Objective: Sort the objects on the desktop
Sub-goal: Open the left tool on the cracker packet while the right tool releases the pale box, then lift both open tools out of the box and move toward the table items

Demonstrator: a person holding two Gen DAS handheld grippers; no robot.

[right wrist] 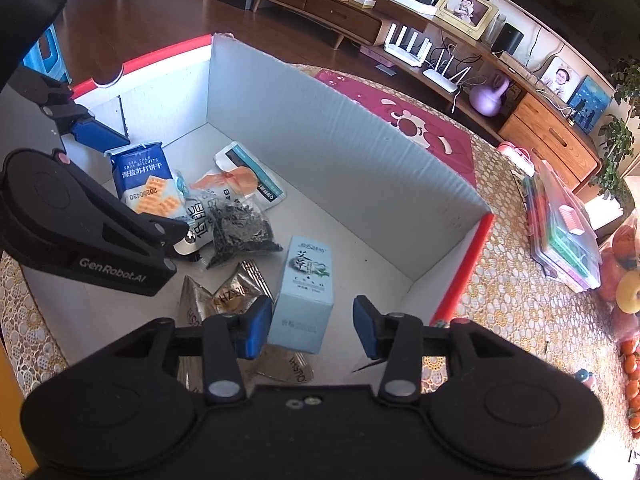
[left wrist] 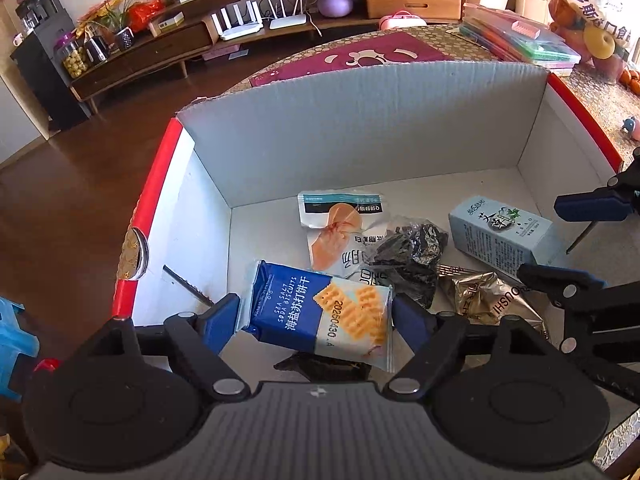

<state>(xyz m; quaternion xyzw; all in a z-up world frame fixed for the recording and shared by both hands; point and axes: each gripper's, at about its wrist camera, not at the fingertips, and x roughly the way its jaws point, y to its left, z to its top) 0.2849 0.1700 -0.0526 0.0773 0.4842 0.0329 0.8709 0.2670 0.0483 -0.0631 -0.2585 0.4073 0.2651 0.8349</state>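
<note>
Left tongs (left wrist: 316,312) pinch a glossy blue biscuit packet (left wrist: 320,312) over the corrugated cardboard box (left wrist: 360,128); right tongs (right wrist: 314,326) stand spread around a pale rectangular carton (right wrist: 306,292).

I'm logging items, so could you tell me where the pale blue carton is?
In the right wrist view, the pale blue carton lies inside the cardboard box, between the right gripper's open fingers, beside the gold packet.

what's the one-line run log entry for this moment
left hand-held gripper: around biscuit packet | right hand-held gripper: open, straddling pale blue carton | site: cardboard box
</note>
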